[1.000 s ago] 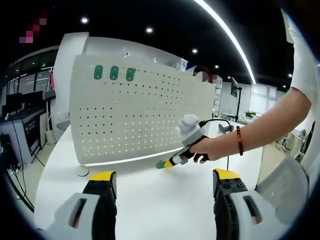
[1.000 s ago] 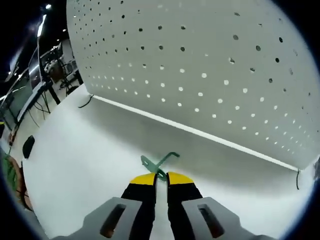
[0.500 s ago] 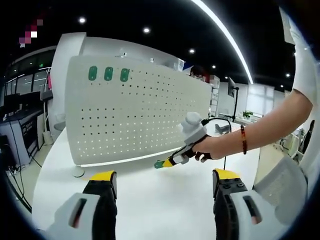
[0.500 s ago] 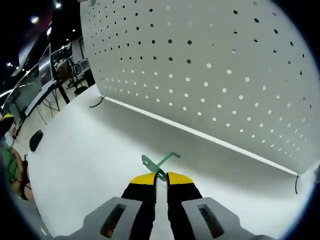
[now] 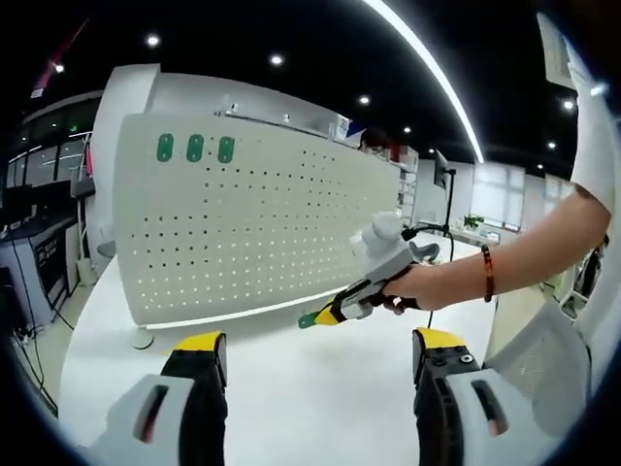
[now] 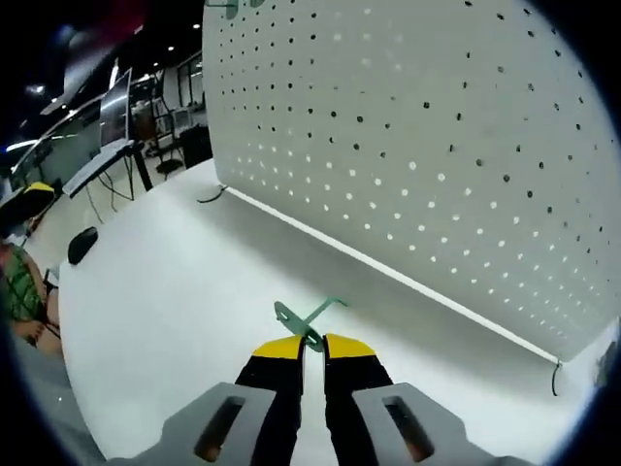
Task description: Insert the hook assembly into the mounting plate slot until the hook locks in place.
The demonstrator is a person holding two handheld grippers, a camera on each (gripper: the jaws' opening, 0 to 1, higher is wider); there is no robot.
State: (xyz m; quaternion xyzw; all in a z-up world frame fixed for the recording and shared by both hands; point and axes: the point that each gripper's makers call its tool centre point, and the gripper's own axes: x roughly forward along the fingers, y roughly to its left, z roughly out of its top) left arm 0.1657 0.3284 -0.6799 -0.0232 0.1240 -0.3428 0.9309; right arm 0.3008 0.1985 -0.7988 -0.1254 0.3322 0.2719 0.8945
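White tabletop [image 6: 165, 320] in an open office; dark ceiling with round spot lamps and one long light strip [image 5: 427, 73].

Hook [image 6: 309, 315]: green metal, held at its flat end between the right gripper's [image 6: 313, 342] yellow-tipped jaws, which are closed on it with almost no gap. Its bent end points forward and up toward the board. It hangs above the table, apart from the pegboard and not in any hole.

Pegboard [image 6: 437, 146]: white, perforated, standing upright on the table. In the right gripper view it fills the upper right, its bottom edge running diagonally from upper left to lower right. A thin dark wire foot [image 6: 554, 375] shows at its lower right corner.

In the left gripper view the pegboard [image 5: 252, 223] stands across the table, well ahead of the camera. Three green tabs [image 5: 195, 149] sit side by side in its upper left corner. The right gripper [image 5: 315, 318] comes in from the right, carried in a person's hand [image 5: 408, 291] with a red bead bracelet [image 5: 487, 273] on the wrist. Its tip, with a bit of green in it, sits low in front of the board's bottom edge, near but not touching.

Left gripper [image 5: 315, 345]: jaws wide apart, nothing between them, hovering over bare table well back from the board.

Desks and monitors [image 6: 112, 97] stand beyond the table's left edge.
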